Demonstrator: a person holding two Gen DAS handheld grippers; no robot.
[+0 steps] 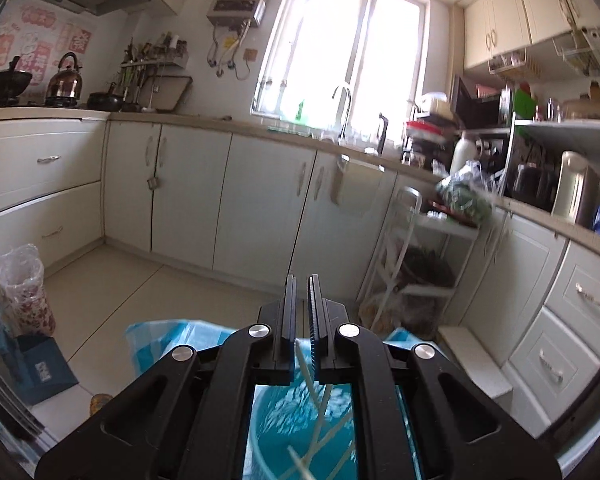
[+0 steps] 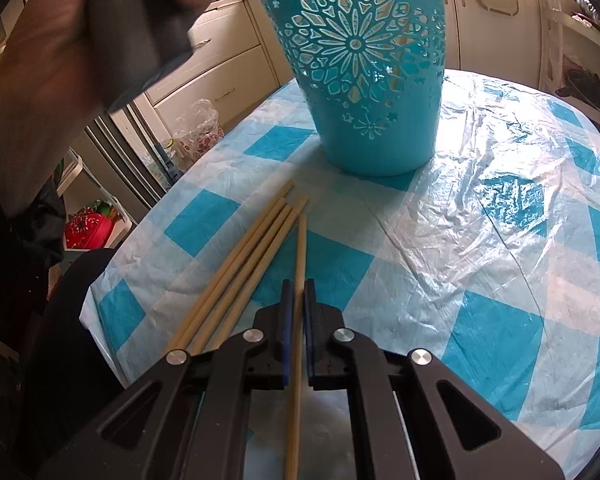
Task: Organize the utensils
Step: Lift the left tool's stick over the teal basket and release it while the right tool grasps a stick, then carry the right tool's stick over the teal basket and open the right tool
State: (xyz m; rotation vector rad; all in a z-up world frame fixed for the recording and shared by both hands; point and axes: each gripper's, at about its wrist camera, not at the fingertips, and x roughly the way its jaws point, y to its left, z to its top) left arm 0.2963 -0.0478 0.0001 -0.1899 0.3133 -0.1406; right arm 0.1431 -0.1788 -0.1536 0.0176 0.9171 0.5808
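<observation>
A teal openwork utensil holder (image 2: 364,72) stands on the blue-and-white checked table (image 2: 480,240). Several wooden chopsticks (image 2: 244,272) lie on the table in front of it. My right gripper (image 2: 298,284) is shut on one chopstick (image 2: 300,264), which points toward the holder. My left gripper (image 1: 302,280) hovers over the holder (image 1: 300,420), whose inside shows below it with chopsticks (image 1: 320,436) in it. Its jaws stand a narrow gap apart with nothing between the tips.
White kitchen cabinets (image 1: 260,200) and a sink counter (image 1: 340,144) run along the far wall. A white rack trolley (image 1: 416,264) stands at the right. The person's hand (image 2: 60,60) on the left gripper's handle is at upper left in the right wrist view.
</observation>
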